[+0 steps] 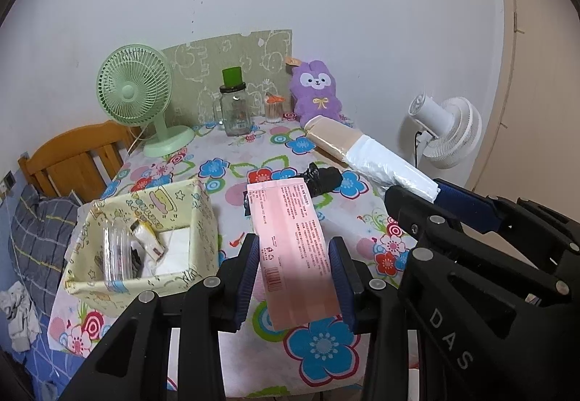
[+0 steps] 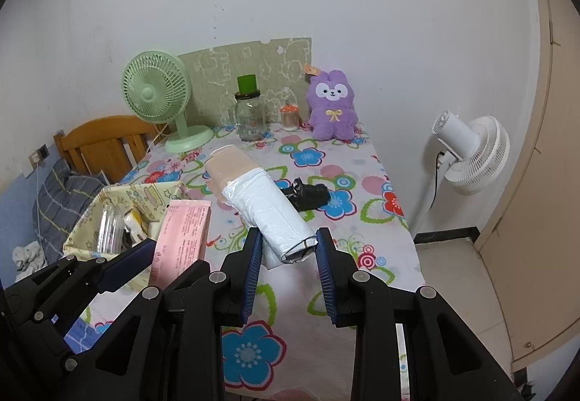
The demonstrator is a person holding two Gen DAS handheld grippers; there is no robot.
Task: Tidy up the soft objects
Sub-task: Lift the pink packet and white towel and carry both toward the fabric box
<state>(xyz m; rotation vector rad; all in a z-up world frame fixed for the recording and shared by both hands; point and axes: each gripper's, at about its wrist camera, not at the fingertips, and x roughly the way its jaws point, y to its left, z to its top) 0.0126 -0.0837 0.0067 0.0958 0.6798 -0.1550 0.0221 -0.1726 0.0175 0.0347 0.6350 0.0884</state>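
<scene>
- The left gripper [image 1: 295,277] was clamped on a pink packet [image 1: 295,248], held above the table's [image 1: 232,161] front edge.
- The right gripper [image 2: 288,248] pinched a white roll [image 2: 268,205], likely bound for the yellow box [image 1: 199,219] at the left edge.

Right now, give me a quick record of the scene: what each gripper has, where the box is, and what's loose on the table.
left gripper: shut on pink packet
right gripper: shut on white and beige roll
storage box: on floral table, left side, partly filled
loose on table: black bundle
back edge: purple plush, glass jar, green fan
</scene>
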